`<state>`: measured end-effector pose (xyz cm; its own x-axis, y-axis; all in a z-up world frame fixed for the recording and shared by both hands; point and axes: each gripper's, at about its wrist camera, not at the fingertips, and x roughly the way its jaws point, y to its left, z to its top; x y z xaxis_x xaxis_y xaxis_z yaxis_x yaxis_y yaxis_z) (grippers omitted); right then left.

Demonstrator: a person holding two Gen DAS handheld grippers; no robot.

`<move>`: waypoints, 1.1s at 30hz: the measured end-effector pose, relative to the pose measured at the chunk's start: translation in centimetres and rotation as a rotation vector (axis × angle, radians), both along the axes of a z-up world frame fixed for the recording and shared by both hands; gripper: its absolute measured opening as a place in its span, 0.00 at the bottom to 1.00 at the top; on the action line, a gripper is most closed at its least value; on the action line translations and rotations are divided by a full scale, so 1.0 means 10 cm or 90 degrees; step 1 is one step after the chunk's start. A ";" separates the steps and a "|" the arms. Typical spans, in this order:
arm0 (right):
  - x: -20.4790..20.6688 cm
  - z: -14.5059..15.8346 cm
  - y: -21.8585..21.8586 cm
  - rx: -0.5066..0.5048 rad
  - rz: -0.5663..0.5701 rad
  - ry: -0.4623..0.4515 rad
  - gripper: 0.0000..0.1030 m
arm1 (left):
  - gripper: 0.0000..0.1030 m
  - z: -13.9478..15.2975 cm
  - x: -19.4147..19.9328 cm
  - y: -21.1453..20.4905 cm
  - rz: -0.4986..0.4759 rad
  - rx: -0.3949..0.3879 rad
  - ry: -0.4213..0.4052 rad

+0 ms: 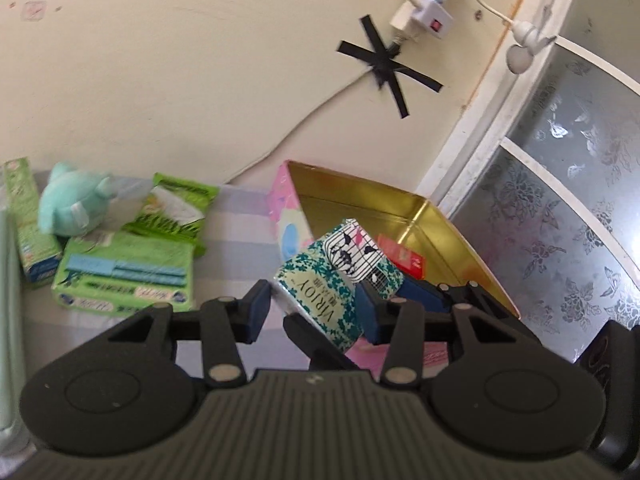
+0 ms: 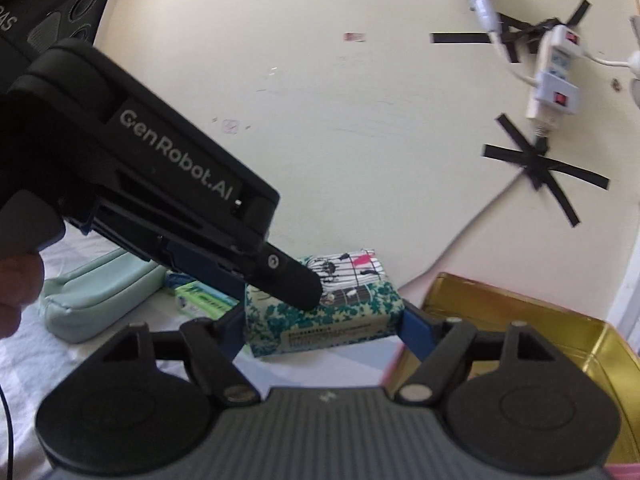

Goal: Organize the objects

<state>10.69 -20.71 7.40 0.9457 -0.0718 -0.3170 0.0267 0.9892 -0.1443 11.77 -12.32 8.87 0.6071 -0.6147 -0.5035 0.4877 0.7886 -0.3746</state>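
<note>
Teal-flowered tissue pack held in mid-air by both grippers, just short of the gold tin

The step in hand looks like carrying the pack to the tin; the left gripper has its jaws clenched across the pack, which sits tilted between them with a striped pack riding on top; the right gripper appears to clamp the same pack by its two ends; next, I judge, one gripper must let go so the other can lift the load over the rim and lower it beside the red box; only the left wrist view shows that red box, the plush toy and the green packs on the sheet; only the right wrist view shows the mint pouch.
</note>
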 end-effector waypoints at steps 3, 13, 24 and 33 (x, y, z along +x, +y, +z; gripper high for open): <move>-0.02 0.04 -0.38 0.046 -0.057 -0.004 0.75 | 0.48 0.00 0.11 -0.45 -0.027 0.014 -0.016; 0.14 -0.16 -1.06 0.129 -0.178 0.016 0.84 | 0.50 -0.24 0.53 -1.20 -0.068 0.054 0.006; -0.05 -0.22 -1.07 0.147 -0.162 -0.042 0.97 | 0.60 -0.27 0.42 -0.85 -0.030 0.027 0.002; -0.09 -0.07 -0.46 0.117 0.021 -0.062 0.95 | 0.65 -0.20 -0.08 0.69 0.155 0.039 -0.106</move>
